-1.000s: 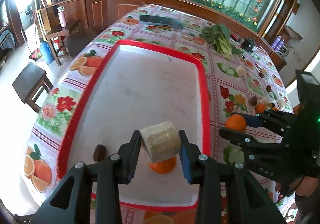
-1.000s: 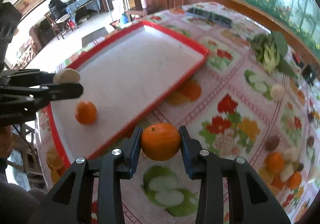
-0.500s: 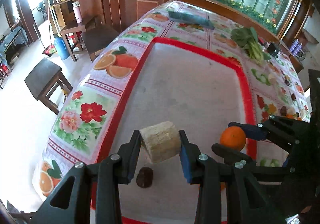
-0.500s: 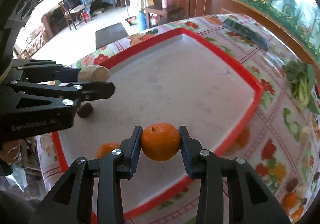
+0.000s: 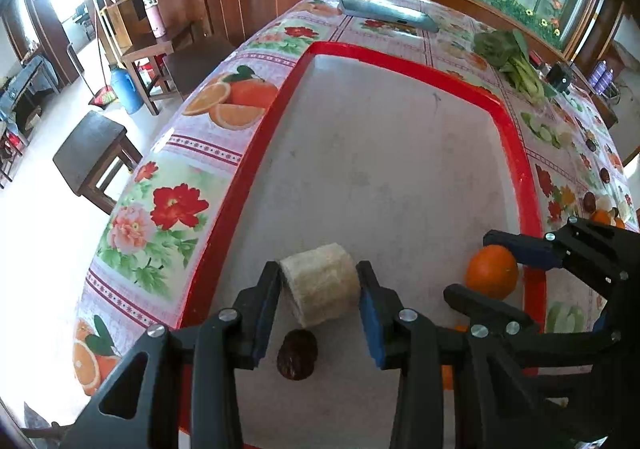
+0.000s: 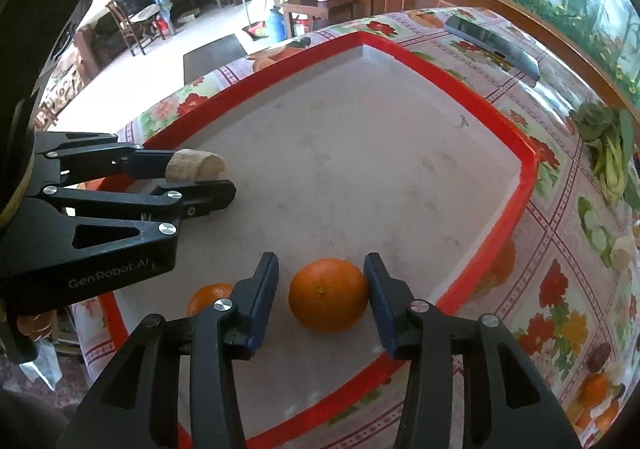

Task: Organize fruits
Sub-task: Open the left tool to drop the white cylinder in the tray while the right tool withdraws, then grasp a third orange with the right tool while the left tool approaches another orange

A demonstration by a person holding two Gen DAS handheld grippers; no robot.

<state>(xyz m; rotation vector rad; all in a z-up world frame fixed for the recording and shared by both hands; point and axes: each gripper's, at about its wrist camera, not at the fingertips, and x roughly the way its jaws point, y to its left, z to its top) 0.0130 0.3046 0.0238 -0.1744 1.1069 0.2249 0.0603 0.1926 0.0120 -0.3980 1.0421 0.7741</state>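
Right gripper spread since half a second earlier; round orange fruit released, resting between its fingers on white floor of red-rimmed tray, near right corner, gap visible on left side. Left gripper unchanged: pinched on pale fibrous cylindrical fruit chunk, held over near left of tray. Dark wrinkled date below chunk. Smaller orange near left finger of right gripper.
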